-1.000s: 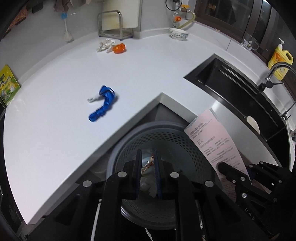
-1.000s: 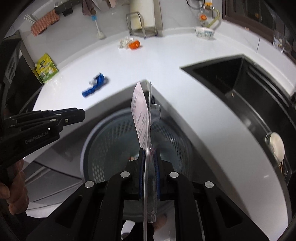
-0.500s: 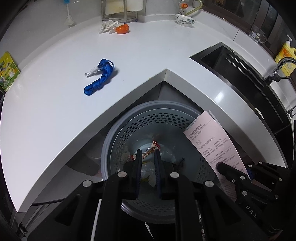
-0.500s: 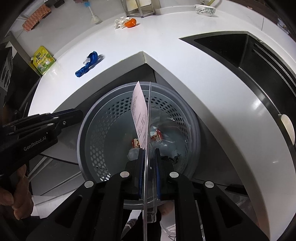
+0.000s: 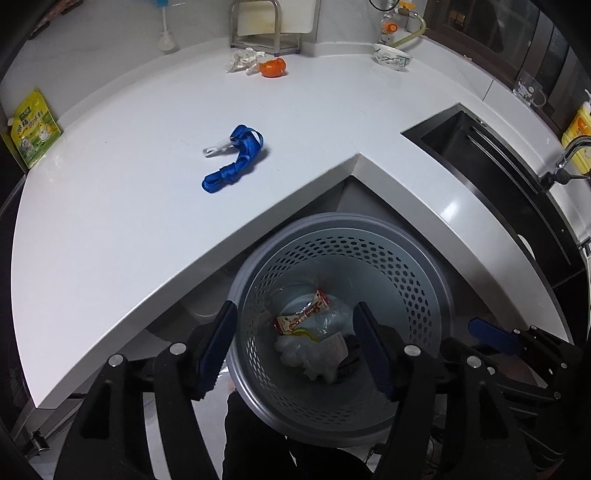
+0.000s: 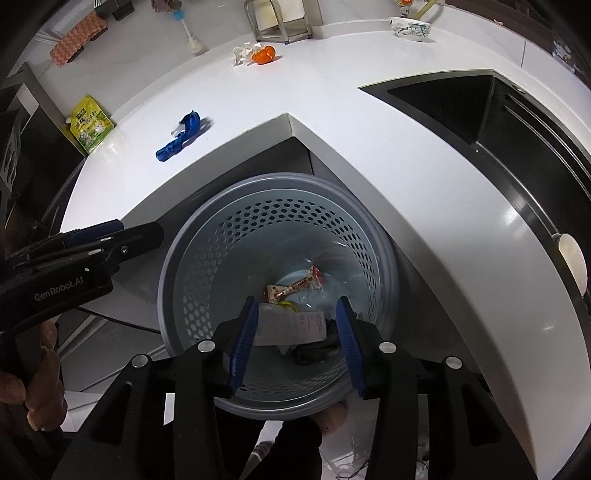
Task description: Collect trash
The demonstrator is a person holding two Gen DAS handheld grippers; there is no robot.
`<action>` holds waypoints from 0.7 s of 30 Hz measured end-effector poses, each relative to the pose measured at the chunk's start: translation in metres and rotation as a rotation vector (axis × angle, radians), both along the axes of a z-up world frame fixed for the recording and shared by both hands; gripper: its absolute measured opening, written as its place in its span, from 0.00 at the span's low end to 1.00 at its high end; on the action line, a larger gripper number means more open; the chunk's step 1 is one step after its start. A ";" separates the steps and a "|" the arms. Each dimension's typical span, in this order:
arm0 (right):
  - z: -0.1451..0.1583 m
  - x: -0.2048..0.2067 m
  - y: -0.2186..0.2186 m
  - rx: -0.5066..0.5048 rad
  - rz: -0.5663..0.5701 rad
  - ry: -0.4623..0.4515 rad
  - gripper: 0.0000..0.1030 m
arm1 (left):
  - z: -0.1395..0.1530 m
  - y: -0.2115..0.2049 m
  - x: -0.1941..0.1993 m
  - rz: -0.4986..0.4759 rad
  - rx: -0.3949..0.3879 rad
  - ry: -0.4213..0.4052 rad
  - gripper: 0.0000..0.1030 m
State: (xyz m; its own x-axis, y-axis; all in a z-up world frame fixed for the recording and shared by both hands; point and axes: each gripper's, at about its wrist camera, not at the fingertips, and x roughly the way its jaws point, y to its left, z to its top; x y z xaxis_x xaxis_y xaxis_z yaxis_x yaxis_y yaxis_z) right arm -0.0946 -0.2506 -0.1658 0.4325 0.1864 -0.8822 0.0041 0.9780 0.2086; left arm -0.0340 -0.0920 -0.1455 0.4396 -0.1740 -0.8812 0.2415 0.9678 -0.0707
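Now both grippers hang over the grey perforated bin (image 5: 417, 280) that stands on the floor in the inner corner of the white countertop (image 5: 122, 229). The left gripper (image 5: 293, 345) has its 2 blue-padded fingers (image 5: 218, 343) spread apart, having just opened, with nothing between them. The right gripper (image 6: 297, 334) has also just opened; its fingers (image 6: 242, 332) stand apart with no pad pressing on anything. Below them, at the bottom of the bin, lie a printed paper slip (image 6: 295, 326), a red and white snack wrapper (image 6: 295, 284), crumpled clear plastic (image 5: 306, 354) and something dark (image 6: 314, 350).

Both grippers point steeply down into the bin from its near side. In the right wrist view the left gripper's black body reaches in from the left, held by a person's hand (image 6: 33, 384).

Further out on the countertop, a blue strap (image 5: 236, 160) lies well apart from the bin. Near the back wall, crumpled white paper (image 5: 242, 61) lies just beside an orange piece (image 5: 272, 67), in front of a metal rack (image 5: 264, 22). A patterned bowl (image 5: 391, 57) sits to the right of them. A yellow-green packet (image 5: 33, 129) leans at the far left edge. The black sink (image 5: 476, 147) is set into the right run of the countertop, with a tap (image 5: 565, 162) and a yellow bottle (image 5: 578, 136) behind it.
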 end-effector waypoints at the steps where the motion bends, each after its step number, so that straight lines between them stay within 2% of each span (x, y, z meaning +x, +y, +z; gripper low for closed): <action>1: 0.001 0.000 0.000 0.001 0.000 -0.002 0.41 | 0.001 0.000 0.001 0.002 0.000 -0.002 0.62; 14: 0.015 0.008 -0.005 0.020 -0.033 -0.039 0.43 | 0.022 0.012 0.023 0.045 0.011 -0.084 0.69; 21: 0.016 0.010 -0.007 0.014 -0.051 -0.035 0.43 | 0.020 0.017 0.067 0.088 0.036 -0.123 0.70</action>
